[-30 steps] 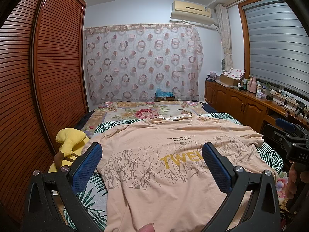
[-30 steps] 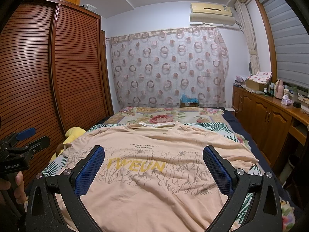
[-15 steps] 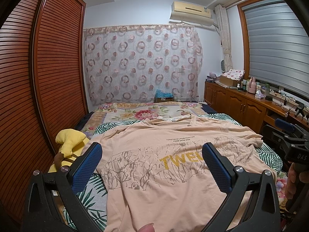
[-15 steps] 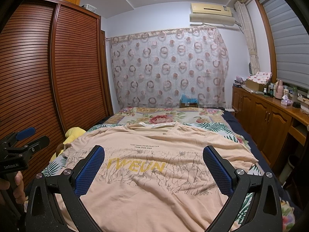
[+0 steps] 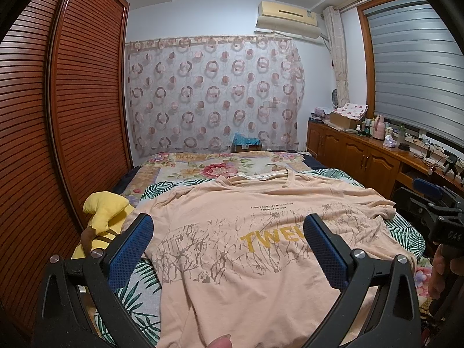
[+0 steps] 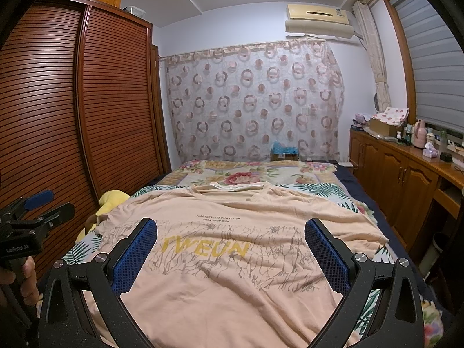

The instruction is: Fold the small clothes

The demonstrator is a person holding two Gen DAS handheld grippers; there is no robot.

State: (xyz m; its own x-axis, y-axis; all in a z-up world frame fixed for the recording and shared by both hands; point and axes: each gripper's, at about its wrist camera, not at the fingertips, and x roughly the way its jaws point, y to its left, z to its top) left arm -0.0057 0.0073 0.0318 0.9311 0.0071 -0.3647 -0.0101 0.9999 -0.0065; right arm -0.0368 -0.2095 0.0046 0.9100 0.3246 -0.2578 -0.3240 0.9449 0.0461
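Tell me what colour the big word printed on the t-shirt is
Yellow, on the peach t-shirt; the right wrist view shows the whole word best.

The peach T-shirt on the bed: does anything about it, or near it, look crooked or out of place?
Mostly fine. The peach T-shirt lies spread print-up on the bed, unfolded and rumpled, its right sleeve bunched. A yellow plush toy is wedged at the bed's edge by the wardrobe, beside the left sleeve. Both grippers hover open.

dim, even indoor light, sharp focus, strong fisheye edge bending
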